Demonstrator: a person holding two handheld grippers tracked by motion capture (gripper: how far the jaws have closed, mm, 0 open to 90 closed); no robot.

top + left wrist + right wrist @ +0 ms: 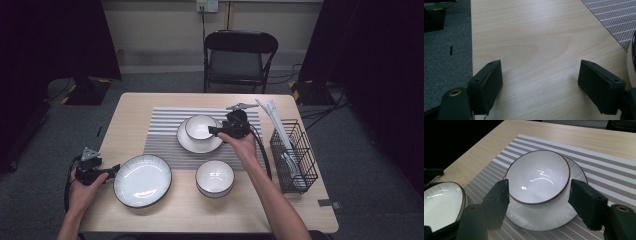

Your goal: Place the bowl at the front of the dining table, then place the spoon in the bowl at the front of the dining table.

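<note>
We see the right gripper (215, 131) at the right side of a white bowl (200, 126) that sits on a white saucer-like plate (192, 144), both on the striped placemat (165, 135) near the middle of the wooden table (135, 107). In the right gripper view the bowl (540, 178) is glossy white with a thin dark rim line, smooth inside and catching bright reflections. The plate (541, 216) under it is white with fine radial ribbing and the same dark edge. Our jaws stand wide, one on each side of the bowl. Whether the pads touch its wall we cannot tell.

The left gripper (114, 170) rests at the near left of the table, just beside a large ribbed white plate (142, 180). In the left gripper view its jaws are spread wide over bare wood, gripping nothing.

A second white bowl (214, 177) stands nearer us, off the mat. A black wire basket (295, 155) with white utensils stands at the right edge.
</note>
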